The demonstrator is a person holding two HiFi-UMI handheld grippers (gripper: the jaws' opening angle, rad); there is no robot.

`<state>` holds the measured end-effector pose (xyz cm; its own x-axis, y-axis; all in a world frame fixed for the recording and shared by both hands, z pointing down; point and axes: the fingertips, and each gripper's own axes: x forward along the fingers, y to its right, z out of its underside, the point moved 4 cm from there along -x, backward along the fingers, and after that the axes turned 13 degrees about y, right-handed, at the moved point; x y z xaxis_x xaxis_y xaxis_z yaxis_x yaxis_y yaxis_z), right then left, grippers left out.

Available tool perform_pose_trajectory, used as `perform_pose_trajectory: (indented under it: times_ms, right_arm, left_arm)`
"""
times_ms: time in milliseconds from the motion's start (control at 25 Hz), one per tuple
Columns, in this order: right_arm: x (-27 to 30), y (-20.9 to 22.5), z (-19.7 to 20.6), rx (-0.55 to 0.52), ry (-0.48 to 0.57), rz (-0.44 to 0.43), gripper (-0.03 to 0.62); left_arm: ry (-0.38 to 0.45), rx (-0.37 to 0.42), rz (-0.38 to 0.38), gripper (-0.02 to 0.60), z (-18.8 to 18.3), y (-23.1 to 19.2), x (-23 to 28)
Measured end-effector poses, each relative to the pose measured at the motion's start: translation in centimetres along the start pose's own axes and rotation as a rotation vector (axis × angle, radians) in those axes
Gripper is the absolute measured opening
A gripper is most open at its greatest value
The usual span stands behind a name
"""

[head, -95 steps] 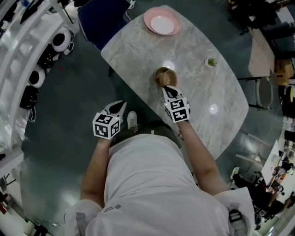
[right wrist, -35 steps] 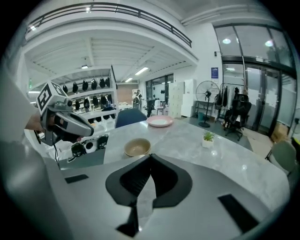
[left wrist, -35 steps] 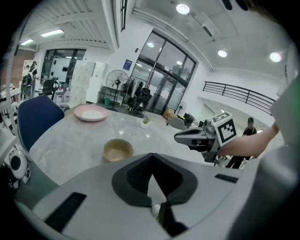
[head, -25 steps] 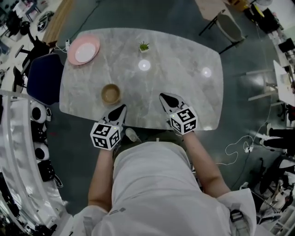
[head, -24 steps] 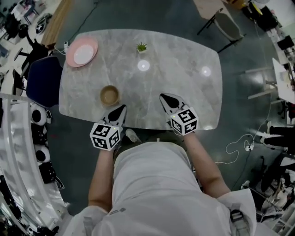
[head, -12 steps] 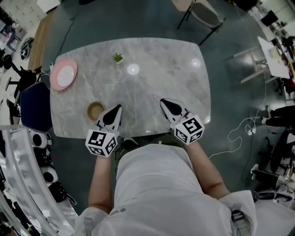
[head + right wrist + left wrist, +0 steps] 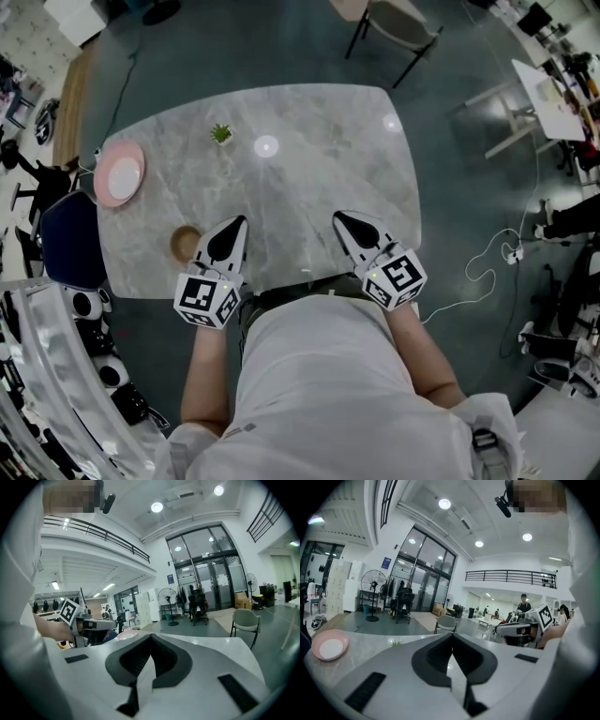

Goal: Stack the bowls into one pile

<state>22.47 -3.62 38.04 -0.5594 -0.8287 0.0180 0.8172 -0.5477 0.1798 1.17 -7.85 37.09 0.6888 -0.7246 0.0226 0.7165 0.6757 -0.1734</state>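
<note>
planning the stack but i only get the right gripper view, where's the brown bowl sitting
observer: The brown bowl sits upright on the table near its front edge; in the head view it is just left of the left claw.
operator: is it in the pink one yet
observer: No. The pink bowl lies apart from it, farther back by the table's left end.
operator: left claw holding anything
observer: No, the left gripper view shows its jaws together with nothing between them.
</note>
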Motion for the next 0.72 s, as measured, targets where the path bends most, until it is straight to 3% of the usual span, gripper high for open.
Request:
perform_pose_trajectory:
  times_ms: [360, 720]
  right_arm:
    - [-1.2, 1.2, -0.3, -0.003, 0.008, 0.019, 0.008]
    - [0.0, 1.3, -0.1, -0.002, -0.003, -0.019, 0.008]
  left_arm:
    - [-0.024, 0.017, 0.043, 0.002, 0.3, 2.1, 1.4]
    - [-0.036, 0.051, 0.058, 0.0, 0.3, 2.4, 2.5]
